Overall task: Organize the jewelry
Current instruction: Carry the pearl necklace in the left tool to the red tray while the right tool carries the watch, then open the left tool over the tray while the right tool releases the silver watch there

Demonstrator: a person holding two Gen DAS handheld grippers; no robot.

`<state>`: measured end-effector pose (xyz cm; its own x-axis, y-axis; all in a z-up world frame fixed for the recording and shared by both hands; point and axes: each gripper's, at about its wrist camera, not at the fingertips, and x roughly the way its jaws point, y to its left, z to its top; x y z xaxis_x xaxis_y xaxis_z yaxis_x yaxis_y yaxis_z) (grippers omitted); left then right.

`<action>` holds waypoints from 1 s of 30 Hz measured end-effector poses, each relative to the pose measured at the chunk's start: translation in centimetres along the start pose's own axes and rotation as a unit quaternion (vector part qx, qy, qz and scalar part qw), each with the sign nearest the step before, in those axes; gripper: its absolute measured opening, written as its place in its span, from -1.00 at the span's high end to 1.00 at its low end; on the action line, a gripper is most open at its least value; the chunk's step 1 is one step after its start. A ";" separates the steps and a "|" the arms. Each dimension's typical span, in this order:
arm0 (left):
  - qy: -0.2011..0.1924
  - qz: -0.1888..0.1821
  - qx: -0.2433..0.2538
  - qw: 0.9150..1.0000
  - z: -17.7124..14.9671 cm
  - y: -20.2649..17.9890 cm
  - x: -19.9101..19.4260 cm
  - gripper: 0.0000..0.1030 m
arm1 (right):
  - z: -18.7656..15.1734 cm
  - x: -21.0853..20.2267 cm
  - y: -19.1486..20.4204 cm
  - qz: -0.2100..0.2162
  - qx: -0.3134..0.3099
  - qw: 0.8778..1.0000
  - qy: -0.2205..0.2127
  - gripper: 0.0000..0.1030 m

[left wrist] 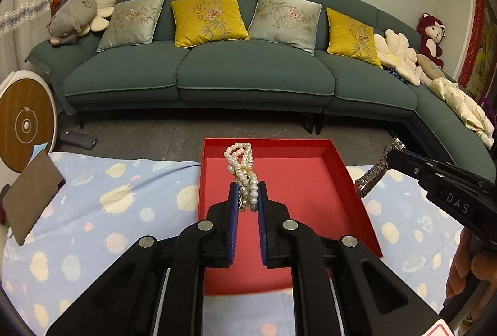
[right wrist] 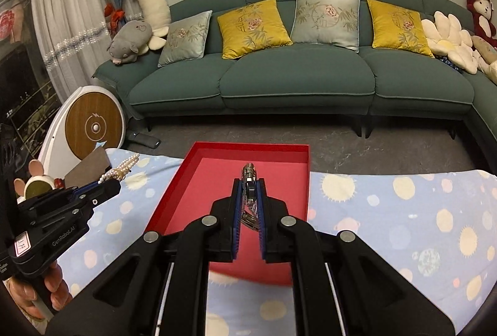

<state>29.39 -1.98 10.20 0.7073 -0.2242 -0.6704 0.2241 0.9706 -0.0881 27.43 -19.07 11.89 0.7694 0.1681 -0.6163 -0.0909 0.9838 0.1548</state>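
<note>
The left gripper clenches the pearl necklace and the right gripper clenches the metal watch, both over the red tray at frame centre. Best lower each until it rests on the tray floor, well apart, then release the jaws.

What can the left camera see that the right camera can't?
Only the left wrist view shows the pearl necklace up close, pinched in the left tongs over the tray, and the whole watch dangling from the right tongs.

Only the right wrist view shows the window curtain, a small toy with pink ears, and the watch edge-on between its own tongs.

Both show the red tray, the dotted blue cloth, the green sofa and its cushions.
</note>
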 end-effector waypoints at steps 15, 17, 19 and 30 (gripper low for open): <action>0.070 0.025 -0.019 0.997 1.6 1.3 13.0 0.81 | 0.4 13.2 -2.2 -0.051 -0.007 0.997 0.059 0.83; 0.075 0.033 -0.021 0.996 1.4 1.3 13.7 0.74 | 0.3 13.7 -2.5 -0.054 -0.009 0.997 0.059 0.81; 0.079 0.040 -0.033 0.996 1.4 1.6 14.1 0.54 | 0.3 13.7 -2.7 -0.044 -0.011 0.997 0.056 0.79; 0.021 0.026 -0.065 0.997 -0.2 3.9 4.8 -0.12 | -0.5 3.4 -4.7 -0.005 0.021 1.000 -0.011 0.49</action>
<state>33.55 0.77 6.47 0.6859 -0.1721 -0.7070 0.0968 0.9846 -0.1457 30.15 -23.11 8.64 0.7842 0.1560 -0.6006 -0.0569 0.9819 0.1808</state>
